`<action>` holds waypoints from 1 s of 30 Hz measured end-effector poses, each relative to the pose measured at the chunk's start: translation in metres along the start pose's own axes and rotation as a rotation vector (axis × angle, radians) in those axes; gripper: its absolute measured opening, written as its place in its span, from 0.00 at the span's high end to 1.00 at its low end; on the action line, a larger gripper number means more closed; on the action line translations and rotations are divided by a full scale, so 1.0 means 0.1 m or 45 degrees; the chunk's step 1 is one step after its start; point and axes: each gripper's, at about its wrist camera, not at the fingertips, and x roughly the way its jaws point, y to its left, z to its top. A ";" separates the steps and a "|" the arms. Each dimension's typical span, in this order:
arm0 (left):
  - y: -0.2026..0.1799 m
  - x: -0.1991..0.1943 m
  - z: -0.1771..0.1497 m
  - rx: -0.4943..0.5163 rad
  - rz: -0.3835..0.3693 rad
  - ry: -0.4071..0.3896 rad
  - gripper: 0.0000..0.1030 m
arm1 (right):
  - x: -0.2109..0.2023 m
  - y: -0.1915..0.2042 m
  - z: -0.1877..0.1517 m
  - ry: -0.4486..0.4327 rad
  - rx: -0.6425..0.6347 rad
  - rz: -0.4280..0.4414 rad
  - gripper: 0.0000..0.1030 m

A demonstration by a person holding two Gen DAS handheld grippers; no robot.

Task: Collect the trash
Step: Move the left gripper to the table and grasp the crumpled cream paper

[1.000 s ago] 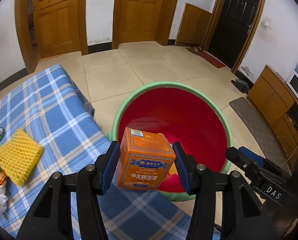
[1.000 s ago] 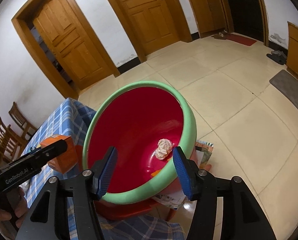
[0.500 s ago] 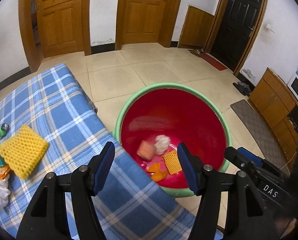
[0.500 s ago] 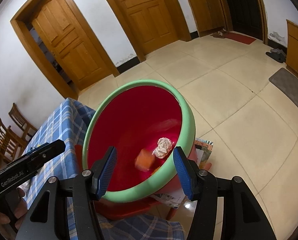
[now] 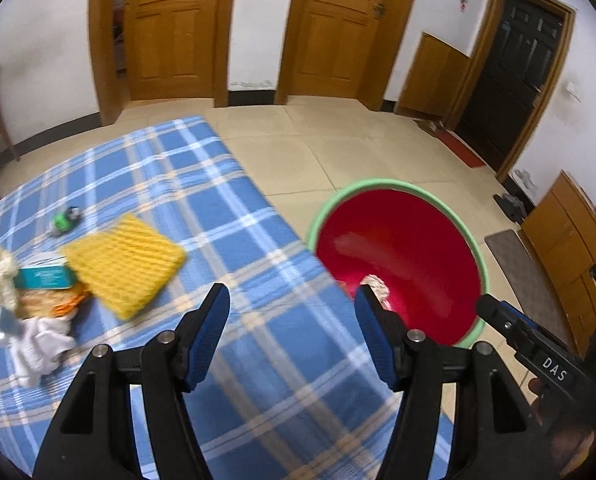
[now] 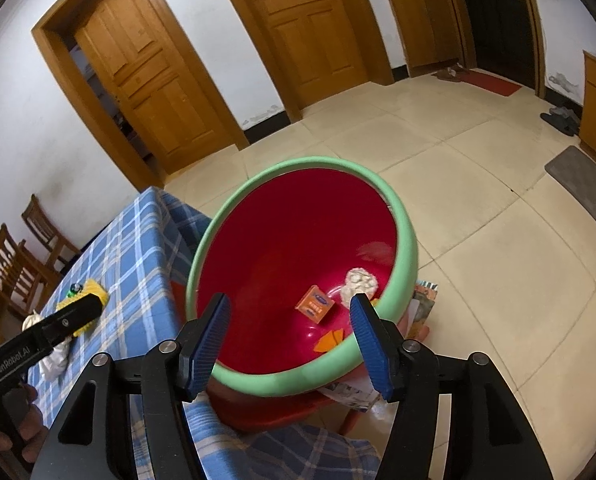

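The worktop [image 5: 225,216], under a blue plaid cloth, carries the uncollected trash. Just off its edge sits the red basin [image 6: 298,240] with a green rim, holding an orange box [image 6: 315,309], a crumpled paper wad [image 6: 360,285] and orange scraps [image 6: 330,340]. Well away from the basin on the worktop lie a yellow foam net [image 5: 123,262], white tissue [image 5: 37,348], a teal carton [image 5: 45,278] and a green cap [image 5: 63,220]. The left hand-held gripper [image 5: 291,330] is released and empty over the cloth beside the basin; the right hand-held gripper [image 6: 289,338] is released too, empty, at the basin's near rim.
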 end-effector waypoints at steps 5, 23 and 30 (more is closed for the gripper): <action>0.26 -0.15 0.00 -0.048 0.064 -0.036 0.33 | 0.02 0.14 -0.01 0.022 -0.035 0.024 0.38; 1.31 -0.62 -0.01 -0.226 0.298 -0.142 0.33 | 0.17 0.87 0.04 0.068 -0.223 0.061 0.37; 1.78 -0.70 -0.04 -0.332 0.368 -0.152 0.33 | 0.33 1.24 0.03 0.105 -0.298 0.095 0.30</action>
